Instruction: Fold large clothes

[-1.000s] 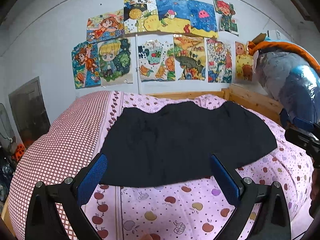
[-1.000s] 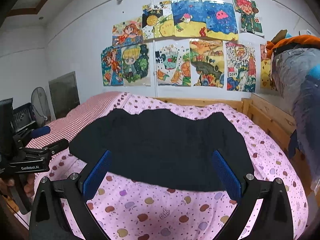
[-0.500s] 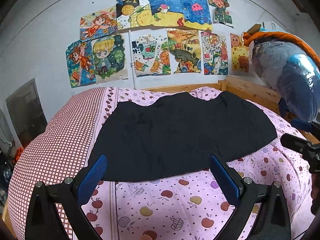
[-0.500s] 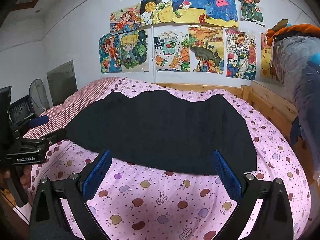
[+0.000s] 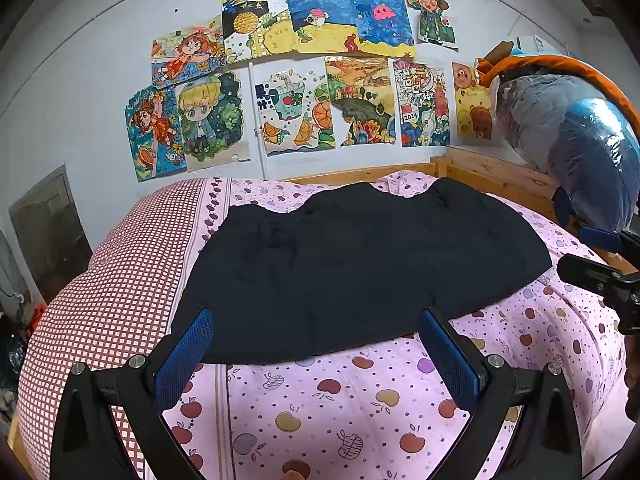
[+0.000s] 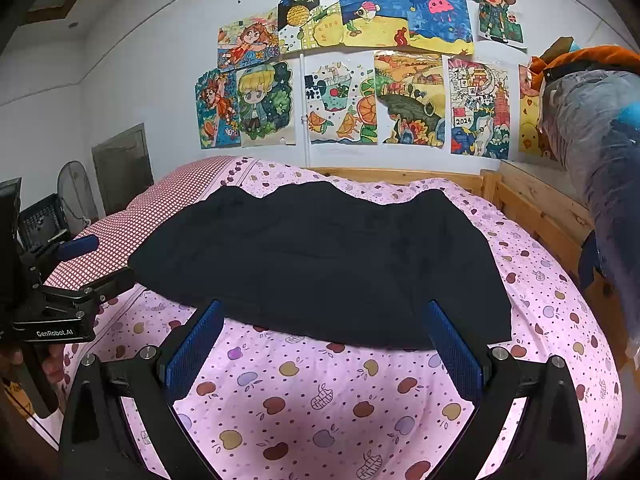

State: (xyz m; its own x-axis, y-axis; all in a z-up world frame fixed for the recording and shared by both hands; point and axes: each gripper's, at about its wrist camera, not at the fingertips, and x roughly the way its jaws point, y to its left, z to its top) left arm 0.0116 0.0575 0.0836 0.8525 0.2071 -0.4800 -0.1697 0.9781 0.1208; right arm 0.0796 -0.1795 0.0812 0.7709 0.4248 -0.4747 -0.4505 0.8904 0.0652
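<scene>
A large black garment (image 5: 360, 264) lies spread flat on the pink apple-print bed cover (image 5: 328, 404); it also shows in the right wrist view (image 6: 324, 264). My left gripper (image 5: 316, 320) is open and empty, hovering over the garment's near hem towards its left part. My right gripper (image 6: 324, 316) is open and empty, over the near hem towards its right part. The right gripper shows at the right edge of the left wrist view (image 5: 600, 276). The left gripper shows at the left edge of the right wrist view (image 6: 76, 280).
A red-checked pillow (image 5: 104, 292) lies at the left of the bed. A wooden bed frame (image 6: 536, 208) runs along the back and right. Plastic-wrapped clothing (image 5: 568, 140) hangs at the right. Drawings cover the wall (image 5: 304, 80). A fan and crate (image 6: 60, 208) stand at far left.
Both grippers have moved forward and lower towards the garment's near hem, which now sits closer between the fingers. Both stay open; the garment has not moved.
</scene>
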